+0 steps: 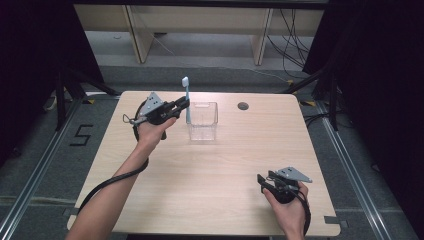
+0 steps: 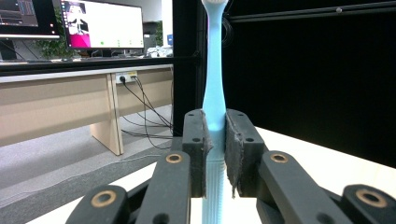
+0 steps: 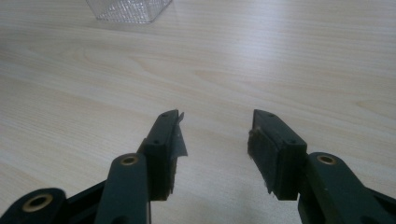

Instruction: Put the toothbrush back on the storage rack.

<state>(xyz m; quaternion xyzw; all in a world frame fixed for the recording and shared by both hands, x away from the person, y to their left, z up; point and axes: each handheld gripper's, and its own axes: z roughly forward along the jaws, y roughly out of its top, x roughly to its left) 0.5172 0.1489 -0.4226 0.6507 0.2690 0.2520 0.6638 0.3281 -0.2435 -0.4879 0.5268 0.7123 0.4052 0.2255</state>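
Note:
A light blue toothbrush point(image 1: 187, 100) stands upright with its white head at the top, pinched at the handle by my left gripper point(image 1: 184, 104), just left of a clear plastic box point(image 1: 202, 121) at the table's far middle. In the left gripper view the toothbrush point(image 2: 215, 93) rises between the two pads, which press on its handle; my left gripper point(image 2: 215, 140) is shut on it. My right gripper point(image 1: 261, 181) rests low near the table's front right, and in its own view my right gripper point(image 3: 215, 128) stands open over bare wood with nothing between its fingers.
The wooden table point(image 1: 215, 190) has a small round grommet hole point(image 1: 243, 105) at the far right of the box. The clear box point(image 3: 128, 9) edge shows at the top of the right gripper view. Desk legs and cables lie on the floor beyond.

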